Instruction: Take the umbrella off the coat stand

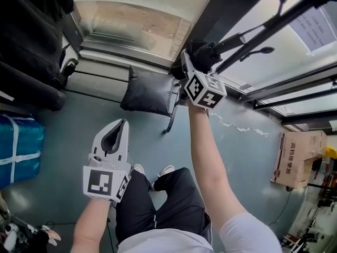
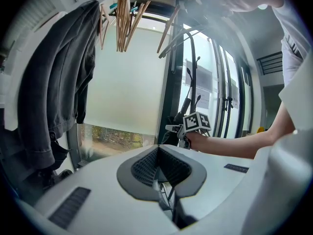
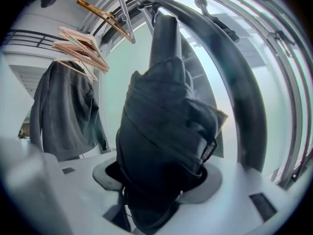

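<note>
Fingers of the left gripper are pressed together on nothing; those of the right gripper are clamped on the umbrella at the coat stand.
At left, a grey jacket hangs under wooden hangers, and the left gripper is held low over the floor, near the person's shoes. Further right, a black cushion sits below the window. At right, the raised arm holds the right gripper up at the stand's black pole, where the folded black umbrella stands upright between the fingers and fills the gap.
</note>
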Demonstrator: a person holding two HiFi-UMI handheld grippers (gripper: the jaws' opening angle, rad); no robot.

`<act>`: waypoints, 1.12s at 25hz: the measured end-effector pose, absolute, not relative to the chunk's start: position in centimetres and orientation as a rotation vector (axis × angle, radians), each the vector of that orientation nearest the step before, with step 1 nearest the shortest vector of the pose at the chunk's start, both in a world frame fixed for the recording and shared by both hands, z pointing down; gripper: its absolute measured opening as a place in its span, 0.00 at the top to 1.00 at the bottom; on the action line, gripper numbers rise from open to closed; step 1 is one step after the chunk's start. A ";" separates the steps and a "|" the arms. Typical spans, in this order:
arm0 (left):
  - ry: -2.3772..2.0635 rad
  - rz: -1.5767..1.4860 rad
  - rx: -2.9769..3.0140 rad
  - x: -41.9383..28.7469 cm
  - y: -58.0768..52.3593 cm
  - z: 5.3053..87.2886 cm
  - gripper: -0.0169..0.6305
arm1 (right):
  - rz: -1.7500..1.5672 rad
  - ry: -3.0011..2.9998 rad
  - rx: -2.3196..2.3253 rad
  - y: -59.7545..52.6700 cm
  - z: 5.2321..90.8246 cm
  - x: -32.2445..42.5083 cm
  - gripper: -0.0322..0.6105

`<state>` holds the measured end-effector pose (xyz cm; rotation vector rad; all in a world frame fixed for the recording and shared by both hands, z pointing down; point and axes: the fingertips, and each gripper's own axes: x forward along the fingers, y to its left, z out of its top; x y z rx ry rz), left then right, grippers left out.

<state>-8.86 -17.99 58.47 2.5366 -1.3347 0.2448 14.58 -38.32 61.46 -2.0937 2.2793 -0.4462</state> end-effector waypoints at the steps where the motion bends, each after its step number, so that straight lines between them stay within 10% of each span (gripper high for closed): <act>1: -1.337 0.240 2.536 -8.8 -17.9 58.3 0.94 | -0.465 2.308 -2.071 -38.2 61.4 14.2 0.52; 28: -1.395 0.160 2.594 -5.9 -17.1 50.0 0.94 | -0.180 2.489 -2.122 -34.4 50.0 15.0 0.57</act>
